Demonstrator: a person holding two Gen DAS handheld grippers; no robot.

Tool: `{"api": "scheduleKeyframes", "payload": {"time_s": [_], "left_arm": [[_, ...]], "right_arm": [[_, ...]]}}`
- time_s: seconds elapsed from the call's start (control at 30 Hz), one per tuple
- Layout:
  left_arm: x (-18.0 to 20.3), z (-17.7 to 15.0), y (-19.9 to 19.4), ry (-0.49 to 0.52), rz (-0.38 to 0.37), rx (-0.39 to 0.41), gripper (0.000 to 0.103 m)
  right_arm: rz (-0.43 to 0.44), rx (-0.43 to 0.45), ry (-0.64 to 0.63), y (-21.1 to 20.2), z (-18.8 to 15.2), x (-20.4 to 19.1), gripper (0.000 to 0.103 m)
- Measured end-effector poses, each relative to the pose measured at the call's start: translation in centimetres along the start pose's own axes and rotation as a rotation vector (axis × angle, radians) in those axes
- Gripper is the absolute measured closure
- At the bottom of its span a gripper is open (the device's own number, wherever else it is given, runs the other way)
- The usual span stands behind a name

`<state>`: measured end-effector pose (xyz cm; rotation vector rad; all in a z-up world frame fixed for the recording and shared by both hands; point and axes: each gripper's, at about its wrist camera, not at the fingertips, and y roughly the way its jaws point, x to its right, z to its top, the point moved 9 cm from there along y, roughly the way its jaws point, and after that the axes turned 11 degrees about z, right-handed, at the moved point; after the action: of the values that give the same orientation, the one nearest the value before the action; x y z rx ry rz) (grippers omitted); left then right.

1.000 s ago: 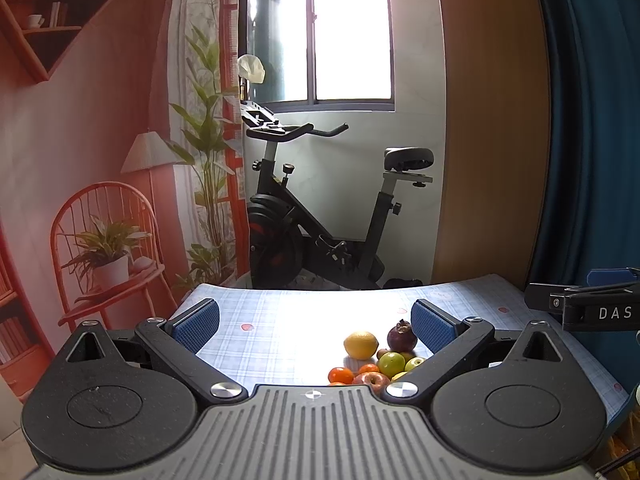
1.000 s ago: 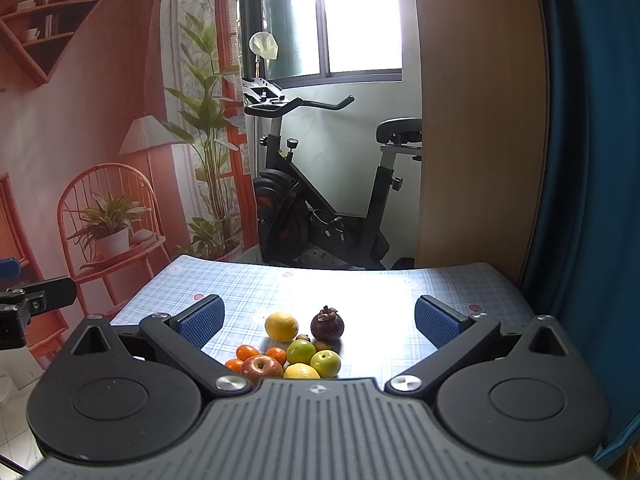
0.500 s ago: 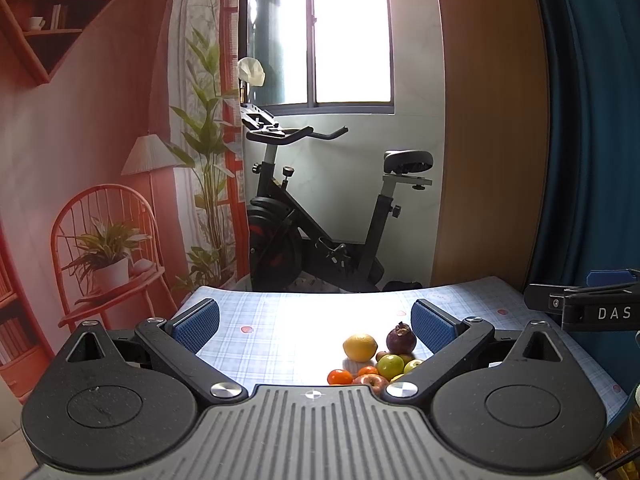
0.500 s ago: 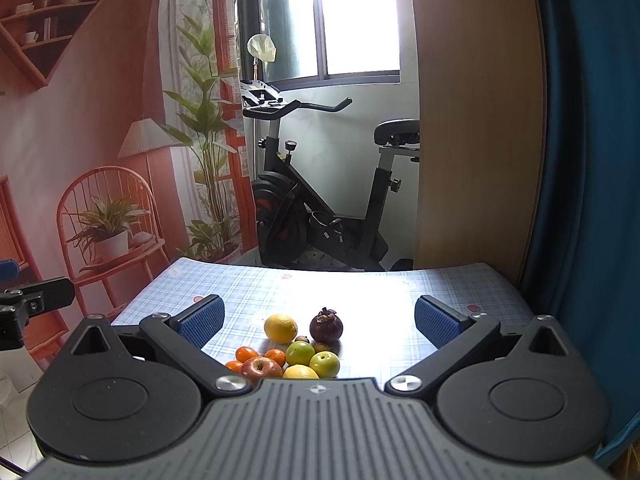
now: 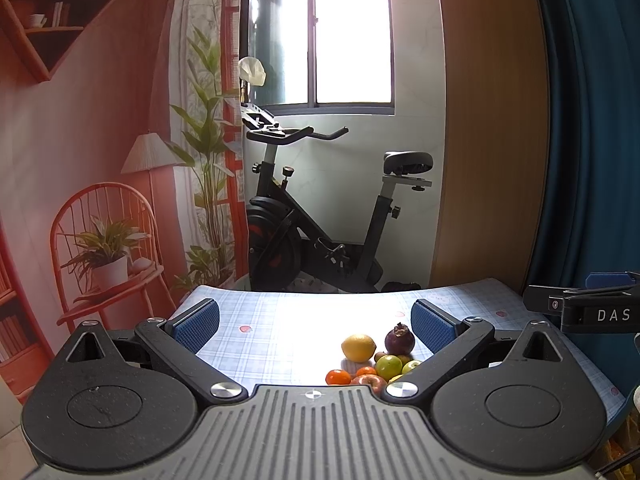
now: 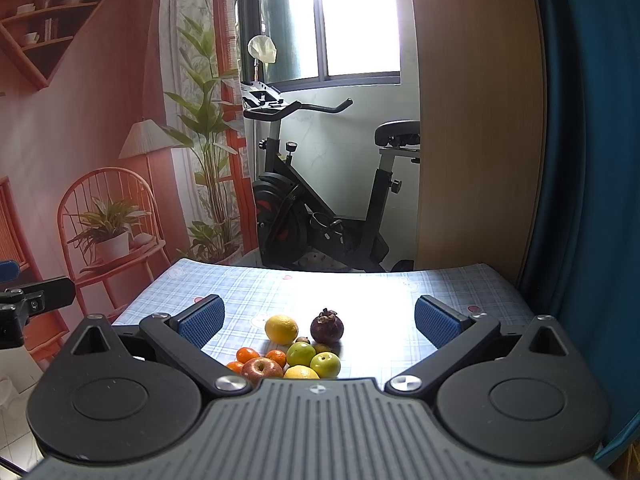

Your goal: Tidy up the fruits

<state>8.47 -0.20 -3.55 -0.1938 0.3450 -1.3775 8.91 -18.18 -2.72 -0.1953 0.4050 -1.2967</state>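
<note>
Right now both tools hang above the near edge of the blue-checked tablecloth-covered table (image 6: 460, 292), nothing grasped. The left gripper (image 5: 316, 322) has its blue-padded fingers (image 5: 196, 320) spread wide, and the right gripper (image 6: 318, 320) is spread just as wide and equally empty.

The loose cluster of small round fruits sits on the cloth close in front: a yellow lemon (image 6: 281, 329), a dark purple mangosteen (image 6: 327, 327), two green apples (image 6: 301, 354), a red apple (image 6: 262, 368) and several small orange tangerines (image 6: 247, 355), mostly touching one another.

From the right wrist view the pile lies between the fingers, slightly left of centre; from the left wrist view it sits far over by the right-hand pad (partly hidden behind it). So the right gripper looks better lined up for a first pick, probably the lemon or mangosteen at the far, open edge.
</note>
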Motion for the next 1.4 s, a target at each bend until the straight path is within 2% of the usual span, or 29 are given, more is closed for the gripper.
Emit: {"api": "scheduleKeyframes", "payload": {"time_s": [1.4], "left_arm": [[0.07,0.01,-0.19,-0.009,0.000,-0.001,0.000]], "right_arm": [[-0.005,0.013,0.001,-0.24,0.02,0.24,0.000]]}}
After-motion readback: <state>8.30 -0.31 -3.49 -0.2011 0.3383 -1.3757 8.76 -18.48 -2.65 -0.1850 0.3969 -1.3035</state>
